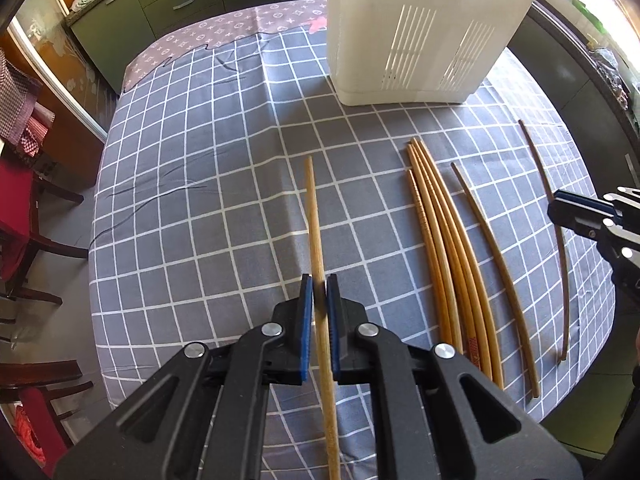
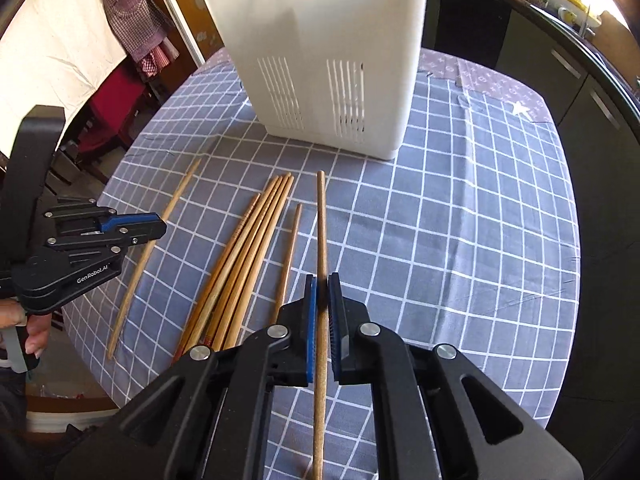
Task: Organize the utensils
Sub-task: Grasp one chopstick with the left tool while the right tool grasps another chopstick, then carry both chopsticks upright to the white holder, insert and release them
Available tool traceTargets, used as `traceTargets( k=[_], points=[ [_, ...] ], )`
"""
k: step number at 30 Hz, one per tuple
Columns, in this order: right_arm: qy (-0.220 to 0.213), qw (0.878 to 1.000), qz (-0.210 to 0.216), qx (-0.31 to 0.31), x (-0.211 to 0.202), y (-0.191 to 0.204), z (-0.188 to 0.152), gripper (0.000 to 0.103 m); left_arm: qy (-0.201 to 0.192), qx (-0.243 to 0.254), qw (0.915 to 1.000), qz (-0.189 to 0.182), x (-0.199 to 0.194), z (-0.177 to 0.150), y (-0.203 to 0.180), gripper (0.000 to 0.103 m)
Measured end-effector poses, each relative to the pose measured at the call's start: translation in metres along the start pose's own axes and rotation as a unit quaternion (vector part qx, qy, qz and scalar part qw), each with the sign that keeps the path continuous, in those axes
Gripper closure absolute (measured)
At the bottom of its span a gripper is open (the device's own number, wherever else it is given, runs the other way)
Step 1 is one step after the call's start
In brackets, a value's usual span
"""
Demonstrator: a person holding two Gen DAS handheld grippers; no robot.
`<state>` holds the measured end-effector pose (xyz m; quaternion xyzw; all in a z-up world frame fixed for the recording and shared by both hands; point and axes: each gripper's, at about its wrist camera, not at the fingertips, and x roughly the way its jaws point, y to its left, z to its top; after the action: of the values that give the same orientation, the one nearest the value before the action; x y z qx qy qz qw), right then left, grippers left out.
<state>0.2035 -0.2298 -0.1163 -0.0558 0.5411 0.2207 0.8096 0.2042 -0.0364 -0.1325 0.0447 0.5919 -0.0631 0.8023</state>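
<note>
Left wrist view: left gripper [image 1: 320,286] is pinching a pale chopstick [image 1: 314,216] running up the middle of the frame. White slotted utensil basket [image 1: 416,32] stands at the top, on the grey checked tablecloth [image 1: 192,184]. A bundle of chopsticks [image 1: 444,240] lies right of center, with the right gripper [image 1: 560,212] poking in at the right edge. Right wrist view: that gripper is clamped on a darker chopstick [image 2: 321,224] in the middle, with a single chopstick [image 2: 289,256] just left of it. No clue whether either held stick is off the cloth.
</note>
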Motion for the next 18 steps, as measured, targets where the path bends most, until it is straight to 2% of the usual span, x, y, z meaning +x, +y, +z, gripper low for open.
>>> traceTargets(
  k=[8,14,18],
  points=[
    [-0.086,0.996,0.008,0.011,-0.071,-0.010,-0.010,0.097,-0.063,-0.002,0.9980,-0.011,-0.051,0.003,0.005,0.096],
    [-0.120,0.993,0.004,0.012,-0.096,-0.013,-0.013,0.097,-0.115,-0.007,0.9930,-0.026,-0.088,0.005,0.002,0.096],
    [-0.127,0.992,0.001,0.010,-0.103,-0.011,-0.016,0.097,-0.143,-0.005,0.9892,-0.033,-0.106,0.006,-0.002,0.096]
  ],
)
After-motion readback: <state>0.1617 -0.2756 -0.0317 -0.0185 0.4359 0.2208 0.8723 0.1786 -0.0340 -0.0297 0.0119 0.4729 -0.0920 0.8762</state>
